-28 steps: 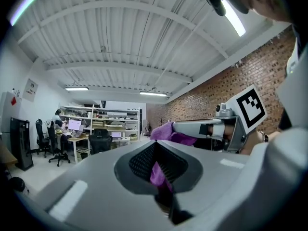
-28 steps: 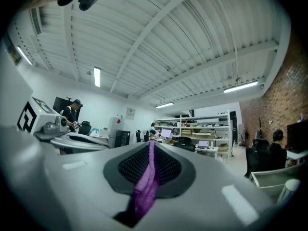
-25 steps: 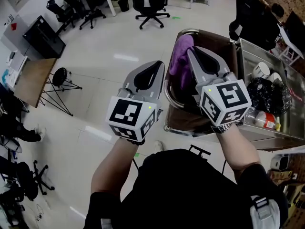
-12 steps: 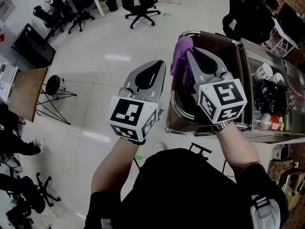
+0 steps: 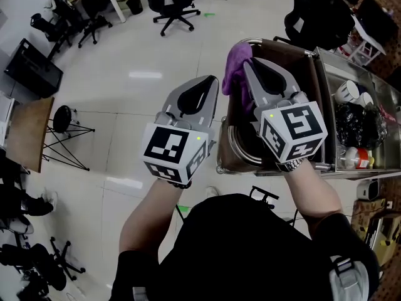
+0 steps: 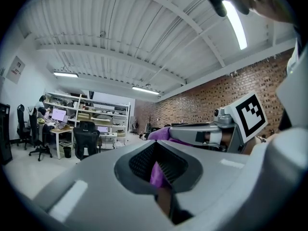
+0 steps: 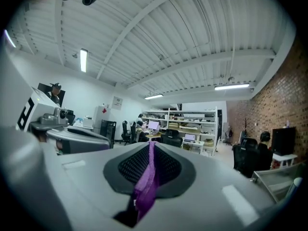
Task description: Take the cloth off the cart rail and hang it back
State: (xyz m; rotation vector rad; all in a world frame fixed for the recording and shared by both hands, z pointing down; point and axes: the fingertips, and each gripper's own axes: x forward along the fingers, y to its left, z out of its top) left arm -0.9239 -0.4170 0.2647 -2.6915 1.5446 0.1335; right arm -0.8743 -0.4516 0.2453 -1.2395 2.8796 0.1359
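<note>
Holding, right gripper: jaws are pressed on a thin fold of the purple cloth, which runs along the slot between the pads; a tight pinch keeps the fabric from slipping.
Holding, left gripper: jaws are drawn together with purple showing between the pads, so it appears to pinch a second part of the cloth.
Cloth position: bunched between the two tips, raised beside the cart rail; whether it touches the rail cannot be told.
Purpose: two level grips probably let the cloth be spread before it is draped back.

Black short-sleeved shirt — grey left gripper and right gripper bear black-and-white marker cubes
</note>
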